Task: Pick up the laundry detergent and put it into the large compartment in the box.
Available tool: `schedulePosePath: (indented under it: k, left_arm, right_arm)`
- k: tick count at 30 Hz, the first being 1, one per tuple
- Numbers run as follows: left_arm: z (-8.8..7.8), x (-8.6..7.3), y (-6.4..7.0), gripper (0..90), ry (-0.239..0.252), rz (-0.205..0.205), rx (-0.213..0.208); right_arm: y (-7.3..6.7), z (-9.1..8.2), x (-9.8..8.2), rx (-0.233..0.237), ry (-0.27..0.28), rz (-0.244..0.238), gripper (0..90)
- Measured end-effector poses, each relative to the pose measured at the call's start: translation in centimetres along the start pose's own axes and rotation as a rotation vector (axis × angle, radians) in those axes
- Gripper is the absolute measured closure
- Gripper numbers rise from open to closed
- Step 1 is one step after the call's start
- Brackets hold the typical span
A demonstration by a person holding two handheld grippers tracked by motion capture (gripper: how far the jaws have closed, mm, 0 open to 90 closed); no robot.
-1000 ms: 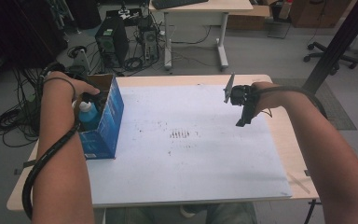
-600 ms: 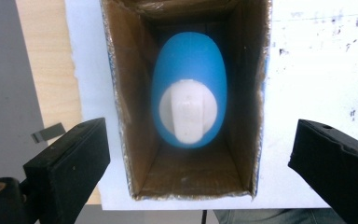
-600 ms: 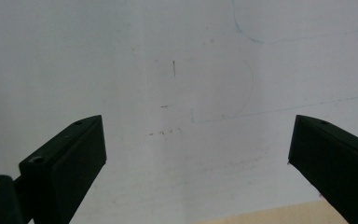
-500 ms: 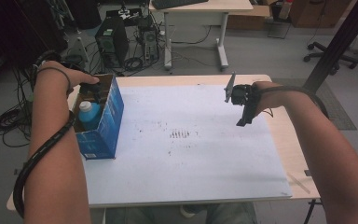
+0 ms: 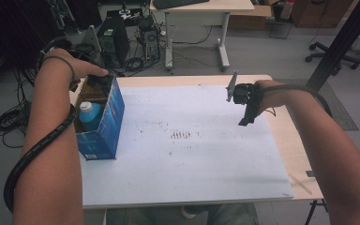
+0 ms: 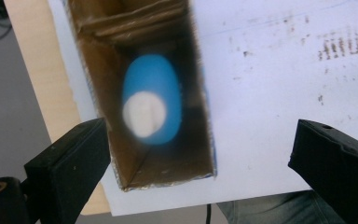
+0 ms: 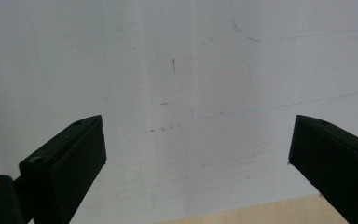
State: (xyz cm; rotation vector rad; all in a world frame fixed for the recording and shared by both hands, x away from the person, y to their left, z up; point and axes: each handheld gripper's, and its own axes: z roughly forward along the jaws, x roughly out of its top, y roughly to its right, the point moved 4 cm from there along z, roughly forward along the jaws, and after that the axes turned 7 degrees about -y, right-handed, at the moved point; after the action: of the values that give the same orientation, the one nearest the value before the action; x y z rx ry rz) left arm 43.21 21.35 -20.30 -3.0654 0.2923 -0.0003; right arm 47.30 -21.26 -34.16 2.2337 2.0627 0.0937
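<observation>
A blue cardboard box (image 5: 107, 123) stands open-topped at the left of the table. Upright inside it is a blue bottle (image 5: 90, 115) with a white cap. My left gripper (image 5: 101, 82) hovers over the box's far end. In the left gripper view it (image 6: 200, 140) looks straight down into the box (image 6: 103, 88) at the bottle (image 6: 154, 100). Its jaws have just been opening and stand wide, with nothing pressed between them. My right gripper (image 5: 243, 118) hangs above the white sheet at the right, open and holding nothing (image 7: 198, 140).
A white sheet (image 5: 192, 159) with dark smudges at its middle covers most of the wooden table (image 5: 302, 145). Behind the table the floor holds a computer tower (image 5: 110, 40), cables, another desk (image 5: 201, 9) and an office chair.
My left hand has lifted up and away from the bottle, which stays in the box. The right hand has kept still.
</observation>
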Motion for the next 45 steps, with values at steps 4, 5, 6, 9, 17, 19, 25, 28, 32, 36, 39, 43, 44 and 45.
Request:
schedulePosePath:
  k: [4, 5, 6, 9, 17, 19, 25, 28, 32, 36, 39, 43, 44, 45]
  left_arm:
    - [-0.6, 0.3, 1.2, 5.0, 0.014, 0.046, -0.009]
    - [-0.8, 0.4, 1.4, 5.1, 0.015, 0.059, -0.007]
    - [-0.9, 0.5, 1.7, 5.0, 0.018, 0.071, -0.002]
    - [-1.1, 0.7, 2.7, 5.0, 0.016, 0.112, 0.011]
    - [-1.6, 1.1, 4.4, 5.2, 0.019, 0.19, 0.01]
    - [-1.7, 1.1, 4.8, 5.2, 0.028, 0.209, -0.002]
    - [-1.8, 1.1, 6.2, 5.1, 0.029, 0.281, -0.006]
    - [-1.8, 1.1, 7.1, 5.2, 0.033, 0.325, -0.014]
    - [-1.6, 1.1, 8.3, 5.1, 0.037, 0.387, -0.011]
    - [-1.5, 1.2, 9.2, 5.0, 0.046, 0.434, -0.022]
    - [-1.3, 1.3, 9.6, 5.1, 0.053, 0.456, -0.025]
    - [-1.2, 1.3, 10.3, 5.2, 0.05, 0.502, -0.028]
    - [-1.2, 1.2, 10.6, 5.2, 0.053, 0.51, -0.032]
    - [-1.2, 1.2, 10.8, 5.2, 0.052, 0.526, -0.03]
  right_arm:
    - [0.0, -0.2, 0.0, -0.001, 0.0, 0.001, 3.6]
    - [0.0, -0.2, 0.0, 0.0, -0.001, 0.003, 3.6]
    - [0.0, -0.2, 0.0, 0.0, -0.002, 0.002, 3.7]
    - [0.0, -0.3, 0.0, -0.001, -0.008, 0.002, 3.6]
    - [-0.1, -0.8, 0.1, -0.008, -0.014, -0.005, 3.7]
    - [-0.1, -0.8, 0.1, -0.008, -0.017, -0.006, 3.7]
    - [0.0, -0.8, 0.0, -0.005, -0.024, -0.003, 3.7]
    - [0.0, -0.8, 0.2, -0.005, -0.023, -0.004, 3.7]
    - [-0.1, -0.7, 0.3, -0.003, -0.026, -0.009, 3.7]
    - [-0.1, -0.7, 0.3, -0.004, -0.031, -0.008, 3.7]
    - [-0.1, -0.7, 0.3, -0.002, -0.034, -0.006, 3.7]
    - [-0.1, -0.8, 0.3, -0.002, -0.035, -0.009, 3.7]
    - [-0.1, -0.8, 0.3, -0.002, -0.035, -0.008, 3.7]
    - [-0.2, -0.8, 0.3, -0.003, -0.035, -0.007, 3.7]
